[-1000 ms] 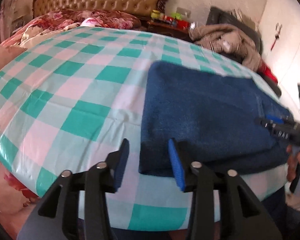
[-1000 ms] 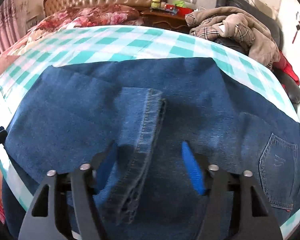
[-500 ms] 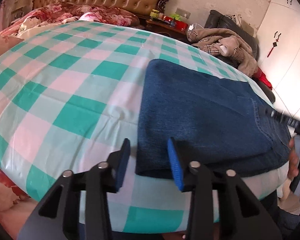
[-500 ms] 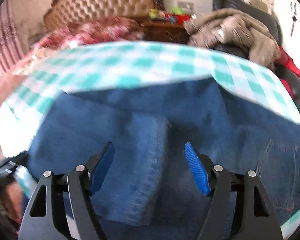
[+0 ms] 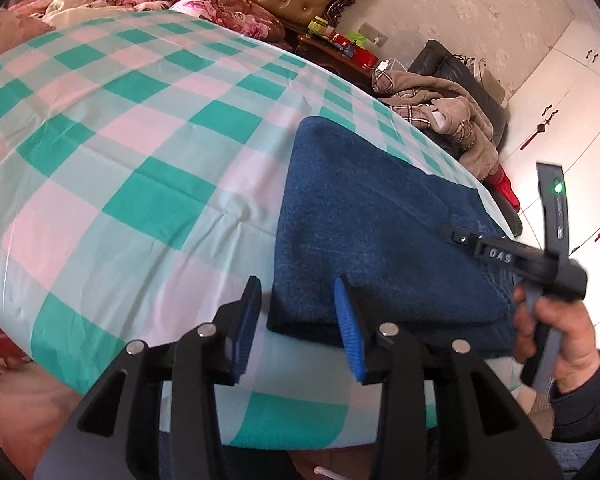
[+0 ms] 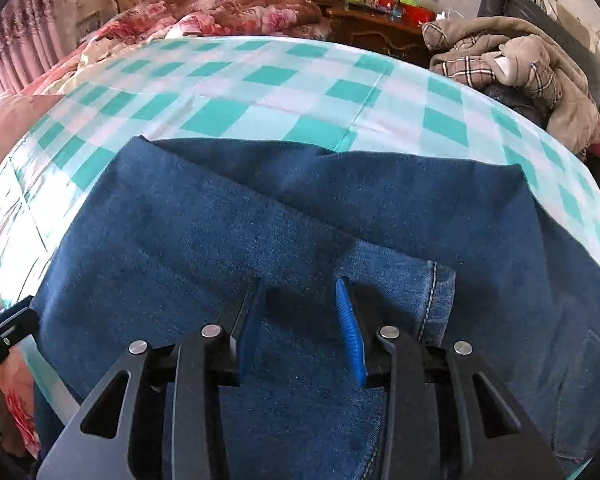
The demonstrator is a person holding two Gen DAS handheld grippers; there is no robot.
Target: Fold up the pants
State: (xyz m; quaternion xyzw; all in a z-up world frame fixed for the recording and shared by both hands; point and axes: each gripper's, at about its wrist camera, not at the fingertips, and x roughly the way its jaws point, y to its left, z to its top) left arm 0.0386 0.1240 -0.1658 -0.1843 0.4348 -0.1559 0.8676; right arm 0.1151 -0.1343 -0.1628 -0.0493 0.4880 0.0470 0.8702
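Folded blue denim pants (image 5: 364, 224) lie on a table covered with a green and white checked cloth (image 5: 140, 152). My left gripper (image 5: 296, 324) is open and empty, its jaws astride the near left corner of the fold. My right gripper (image 6: 296, 320) is open and empty, just above the middle of the pants (image 6: 300, 208); a hemmed leg end (image 6: 432, 292) lies to its right. The right gripper body (image 5: 540, 264), held by a hand, shows in the left wrist view over the pants' right part.
A bed with floral bedding (image 6: 236, 8) and a tufted headboard stands behind the table. A dark chair piled with clothes (image 6: 516, 64) is at the back right. A wooden nightstand (image 6: 376, 28) carries small items.
The loose leg end that stood between my right jaws now lies flat to their right. My right gripper moved left over the pants. My left gripper stayed open at the corner.
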